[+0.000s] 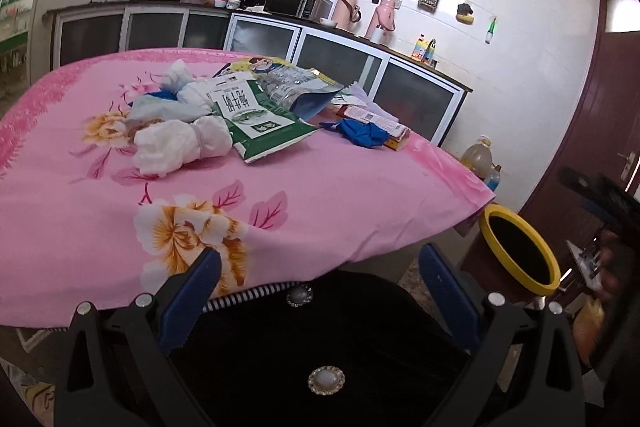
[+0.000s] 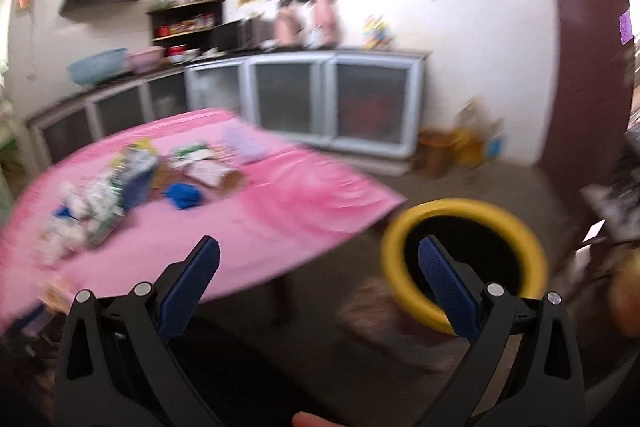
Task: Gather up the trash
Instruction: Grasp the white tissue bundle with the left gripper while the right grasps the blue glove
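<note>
Both grippers, left (image 1: 320,263) and right (image 2: 318,253), stand spread wide, holding nothing. Trash pile (image 1: 224,111) lies mid-frame on the pink tablecloth (image 1: 320,187); yellow-rimmed bin (image 2: 464,259) sits lower right. Risk: light wrappers may slip from a loose pinch and drop short of the bin.

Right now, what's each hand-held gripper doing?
Left hand-held gripper: open, holding nothing.
Right hand-held gripper: open, holding nothing.

left gripper (image 1: 320,269): jaws spread wide, nothing between them
right gripper (image 2: 319,257): jaws spread wide, empty, view motion-blurred
</note>
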Available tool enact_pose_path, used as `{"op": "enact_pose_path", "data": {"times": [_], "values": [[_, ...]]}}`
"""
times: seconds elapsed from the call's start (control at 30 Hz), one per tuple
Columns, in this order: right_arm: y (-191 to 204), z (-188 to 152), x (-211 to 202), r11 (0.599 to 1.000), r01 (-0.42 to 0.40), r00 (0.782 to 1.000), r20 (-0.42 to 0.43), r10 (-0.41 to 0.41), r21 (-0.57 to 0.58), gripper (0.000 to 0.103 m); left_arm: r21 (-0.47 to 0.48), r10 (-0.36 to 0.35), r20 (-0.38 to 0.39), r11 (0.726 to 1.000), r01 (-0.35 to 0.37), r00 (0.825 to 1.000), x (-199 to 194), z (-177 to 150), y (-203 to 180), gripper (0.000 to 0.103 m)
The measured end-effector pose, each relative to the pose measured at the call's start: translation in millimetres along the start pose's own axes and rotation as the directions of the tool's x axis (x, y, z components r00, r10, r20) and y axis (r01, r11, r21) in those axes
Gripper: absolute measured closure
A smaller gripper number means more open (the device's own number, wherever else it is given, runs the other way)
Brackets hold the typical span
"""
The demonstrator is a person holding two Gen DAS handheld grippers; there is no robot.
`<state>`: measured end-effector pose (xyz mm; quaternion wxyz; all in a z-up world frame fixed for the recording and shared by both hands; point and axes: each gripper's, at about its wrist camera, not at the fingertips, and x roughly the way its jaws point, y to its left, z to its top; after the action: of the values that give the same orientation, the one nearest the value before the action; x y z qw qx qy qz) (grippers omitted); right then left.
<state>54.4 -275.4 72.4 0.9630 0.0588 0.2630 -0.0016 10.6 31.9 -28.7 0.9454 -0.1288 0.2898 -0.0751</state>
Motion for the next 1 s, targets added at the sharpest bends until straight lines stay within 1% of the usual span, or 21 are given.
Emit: {"op": "enact_pose_path", "data": {"times": [0.07, 0.13, 0.2, 0.23, 0.27, 0.33, 0.37, 0.4, 0.43, 0.47, 0.53, 0.57, 0.67, 0.73, 0.77, 0.83, 0.9, 0.97, 1.0], "values": [[10.2, 11.1, 24.7, 0.995, -0.086, 0.995, -0.050, 0.084, -0.045, 0.008, 0.009, 0.023, 0.001, 1.000, -0.023, 1.000, 2.3, 4.2, 0.2, 0.008], [23.6, 18.3, 39.2, 0.984, -0.150, 0.987, -0.070, 0.143, -0.093, 0.008, 0.051, 0.037, 0.016, 0.998, -0.038, 0.999, 0.7, 13.8, -0.8, 0.008], [31.8, 27.4, 55.4, 0.961, -0.258, 0.964, -0.090, 0.250, -0.102, 0.008, 0.092, 0.069, 0.039, 0.993, -0.072, 0.997, -3.3, 28.1, 2.1, 0.008], [34.7, 29.5, 63.9, 0.951, -0.292, 0.953, -0.108, 0.282, -0.103, 0.008, 0.103, 0.080, 0.047, 0.991, -0.085, 0.996, -4.9, 35.3, 4.9, 0.008], [42.2, 32.7, 72.7, 0.931, -0.349, 0.934, -0.129, 0.334, -0.110, 0.008, 0.119, 0.112, 0.065, 0.986, -0.119, 0.992, -6.6, 46.3, 10.0, 0.008], [55.5, 37.1, 84.3, 0.890, -0.427, 0.903, -0.135, 0.409, -0.159, 0.008, 0.147, 0.175, 0.077, 0.972, -0.184, 0.982, -7.0, 60.9, 16.8, 0.008], [66.3, 39.0, 90.3, 0.864, -0.461, 0.887, -0.143, 0.439, -0.202, 0.008, 0.165, 0.215, 0.067, 0.961, -0.223, 0.974, -4.0, 70.2, 23.2, 0.008], [77.8, 40.0, 96.4, 0.839, -0.485, 0.874, -0.160, 0.459, -0.245, 0.008, 0.166, 0.230, 0.054, 0.958, -0.236, 0.972, -2.7, 75.4, 28.0, 0.008], [84.7, 40.2, 99.6, 0.827, -0.490, 0.872, -0.172, 0.459, -0.276, 0.008, 0.160, 0.240, 0.036, 0.957, -0.242, 0.970, -1.1, 80.6, 35.6, 0.008], [98.6, 40.0, 107.4, 0.815, -0.482, 0.876, -0.181, 0.447, -0.323, 0.008, 0.146, 0.242, 0.006, 0.960, -0.240, 0.970, 1.6, 87.1, 45.3, 0.008], [115.3, 40.6, 125.5, 0.789, -0.494, 0.869, -0.225, 0.440, -0.366, 0.008, 0.145, 0.266, -0.038, 0.955, -0.258, 0.963, 6.7, 92.9, 56.0, 0.008], [122.0, 40.7, 136.2, 0.783, -0.492, 0.870, -0.244, 0.429, -0.380, 0.008, 0.150, 0.282, -0.075, 0.951, -0.269, 0.956, 12.2, 96.5, 61.2, 0.008], [135.9, 39.8, 161.9, 0.774, -0.483, 0.873, -0.291, 0.391, -0.409, 0.008, 0.149, 0.286, -0.130, 0.952, -0.266, 0.949, 22.5, 96.0, 70.0, 0.008], [141.4, 36.8, 177.4, 0.758, -0.499, 0.863, -0.321, 0.391, -0.420, 0.008, 0.120, 0.266, -0.156, 0.961, -0.249, 0.951, 28.8, 96.9, 77.4, 0.008], [141.7, 36.5, 181.5, 0.752, -0.513, 0.855, -0.325, 0.404, -0.415, 0.008, 0.098, 0.236, -0.180, 0.970, -0.221, 0.955, 33.7, 99.7, 82.6, 0.008], [144.1, 37.8, 191.3, 0.747, -0.537, 0.839, -0.341, 0.423, -0.393, 0.008, 0.068, 0.199, -0.201, 0.980, -0.189, 0.959, 38.6, 100.2, 88.9, 0.008], [144.3, 38.0, 198.2, 0.746, -0.548, 0.831, -0.349, 0.434, -0.377, 0.009, 0.050, 0.169, -0.225, 0.986, -0.162, 0.960, 47.2, 100.6, 91.1, 0.008], [146.5, 37.9, 206.7, 0.749, -0.541, 0.835, -0.354, 0.422, -0.383, 0.020, 0.042, 0.159, -0.258, 0.987, -0.154, 0.953, 59.5, 100.7, 93.7, 0.008], [147.4, 37.7, 210.2, 0.749, -0.542, 0.833, -0.360, 0.420, -0.382, 0.020, 0.044, 0.161, -0.266, 0.987, -0.155, 0.951, 63.6, 100.1, 92.8, 0.008]]}}
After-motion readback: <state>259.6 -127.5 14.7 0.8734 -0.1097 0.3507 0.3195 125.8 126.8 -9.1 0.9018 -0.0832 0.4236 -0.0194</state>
